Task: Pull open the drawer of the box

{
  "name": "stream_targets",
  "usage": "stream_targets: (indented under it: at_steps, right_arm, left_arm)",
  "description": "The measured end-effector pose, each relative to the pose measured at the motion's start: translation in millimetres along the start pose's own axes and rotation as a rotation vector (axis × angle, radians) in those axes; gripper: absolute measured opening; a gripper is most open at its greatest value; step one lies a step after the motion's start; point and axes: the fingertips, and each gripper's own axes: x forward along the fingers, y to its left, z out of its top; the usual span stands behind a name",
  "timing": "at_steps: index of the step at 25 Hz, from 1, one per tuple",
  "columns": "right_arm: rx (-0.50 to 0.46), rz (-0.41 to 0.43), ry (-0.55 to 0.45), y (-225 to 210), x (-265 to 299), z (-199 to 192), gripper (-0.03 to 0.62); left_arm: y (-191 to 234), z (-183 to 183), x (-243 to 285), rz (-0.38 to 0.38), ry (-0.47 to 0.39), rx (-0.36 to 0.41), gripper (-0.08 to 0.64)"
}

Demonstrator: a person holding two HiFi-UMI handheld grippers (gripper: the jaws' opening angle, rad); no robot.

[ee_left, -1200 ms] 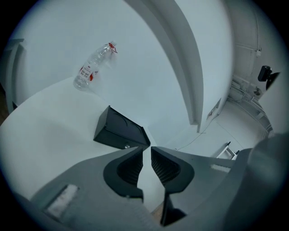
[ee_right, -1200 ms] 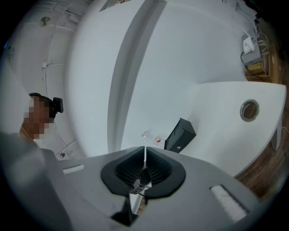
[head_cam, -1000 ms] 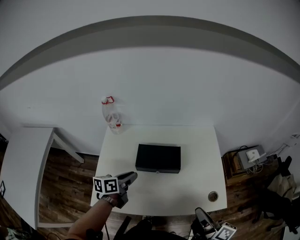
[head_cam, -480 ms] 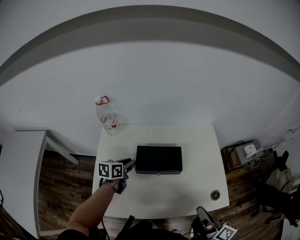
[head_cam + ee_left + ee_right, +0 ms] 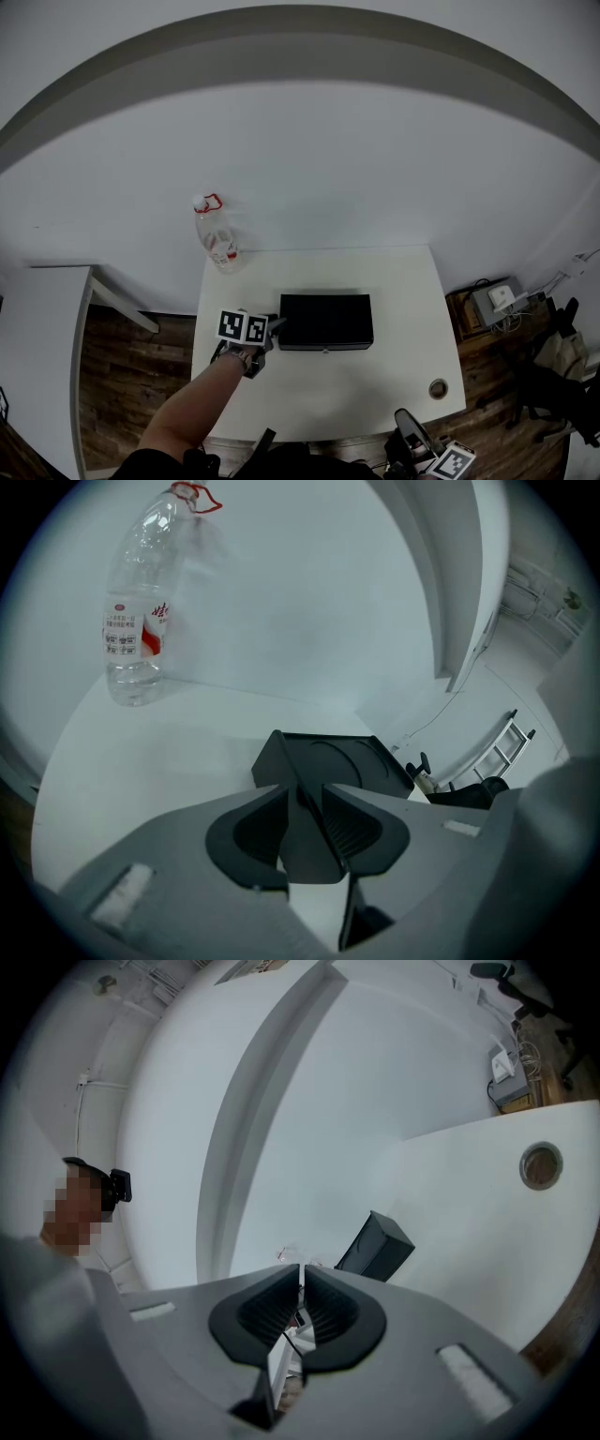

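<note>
A plain white wall [image 5: 309, 169] fills the far side of the room, with wood flooring [image 5: 131, 366] showing to the left and right of a white counter [image 5: 309, 398]. The black box [image 5: 326, 322] lies flat near the middle of the counter, its long side facing the near edge. It looks like one closed block, with a tiny pull [image 5: 324, 351] at the middle of that near face. A clear plastic bottle [image 5: 217, 242] with a red-and-white label stands upright at the counter's far left corner, well apart from the box.

The left tool [image 5: 277, 326] is held out over the counter at the box's left end. Its jaws are opening, and the box's near left corner sits in the gap between them. The right tool [image 5: 409, 433] hangs low off the counter's near right edge, jaws together with nothing in them. A small round hole [image 5: 438, 388] sits in the counter's near right corner.
</note>
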Motion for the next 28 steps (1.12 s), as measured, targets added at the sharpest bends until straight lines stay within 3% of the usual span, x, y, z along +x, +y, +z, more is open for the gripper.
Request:
stream_targets:
  at_steps: [9,11,15,19,23,28]
  right_arm:
    - [-0.035,0.024,0.102,-9.4,48.3,-11.7,0.044]
    - [-0.081,-0.022,0.146,-27.2,69.9,-19.4,0.055]
    - [-0.253,-0.216,0.3,-91.6,112.3,-41.0,0.071]
    - [-0.368,-0.31,0.442,-119.4,160.3,-59.8,0.084]
    - [-0.38,-0.372,0.527,-139.5,188.7,-77.7,0.104]
    - [-0.371,-0.394,0.575,-146.5,201.7,-91.3,0.133]
  left_arm:
    - [1.5,0.5,11.3,-0.039,0.008,-0.08,0.13]
    - [4.2,1.5,10.1,-0.041,-0.015,-0.133,0.127]
    - [6.2,0.7,8.9,-0.026,-0.077,-0.217,0.124]
    - [5.6,0.0,9.2,-0.001,-0.117,-0.26,0.118]
    - [7.9,-1.0,8.1,0.014,-0.181,-0.354,0.114]
    - [8.2,-1.0,6.0,0.044,-0.227,-0.372,0.109]
